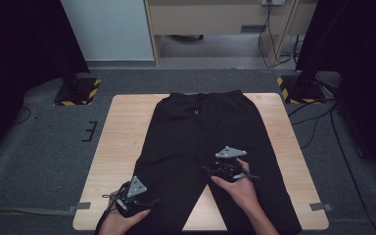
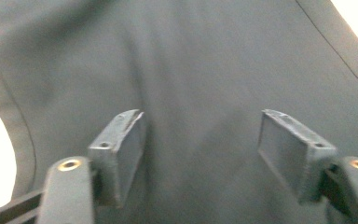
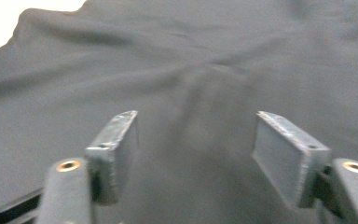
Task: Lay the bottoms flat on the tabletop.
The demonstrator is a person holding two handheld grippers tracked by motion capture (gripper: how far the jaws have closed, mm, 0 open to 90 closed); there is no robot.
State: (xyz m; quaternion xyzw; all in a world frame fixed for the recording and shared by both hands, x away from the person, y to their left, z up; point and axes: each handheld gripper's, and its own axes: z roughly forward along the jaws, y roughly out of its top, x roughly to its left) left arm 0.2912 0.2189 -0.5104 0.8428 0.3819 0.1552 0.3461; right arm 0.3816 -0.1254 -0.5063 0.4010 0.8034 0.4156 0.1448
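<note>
Black trousers [image 1: 196, 132] lie flat on the wooden table [image 1: 122, 127], waistband at the far end and both legs running toward me. My left gripper [image 1: 147, 200] hovers over the outer edge of the left leg near the table's front; its jaws stand open above the dark cloth [image 2: 191, 56], with pale table showing at both sides. My right gripper [image 1: 210, 170] is over the inner part of the right leg, just below the crotch. Its jaws are also open, with only rumpled cloth [image 3: 191, 56] beneath them. Neither gripper [image 2: 201, 114] [image 3: 196, 114] has fabric pinched.
Bare wood flanks the trousers left and right. Black-and-yellow striped stand bases sit on the carpet at back left [image 1: 78, 90] and back right [image 1: 301, 88]. Cables [image 1: 323, 122] trail across the floor on the right. Grey tape [image 1: 320, 206] marks the table's front corners.
</note>
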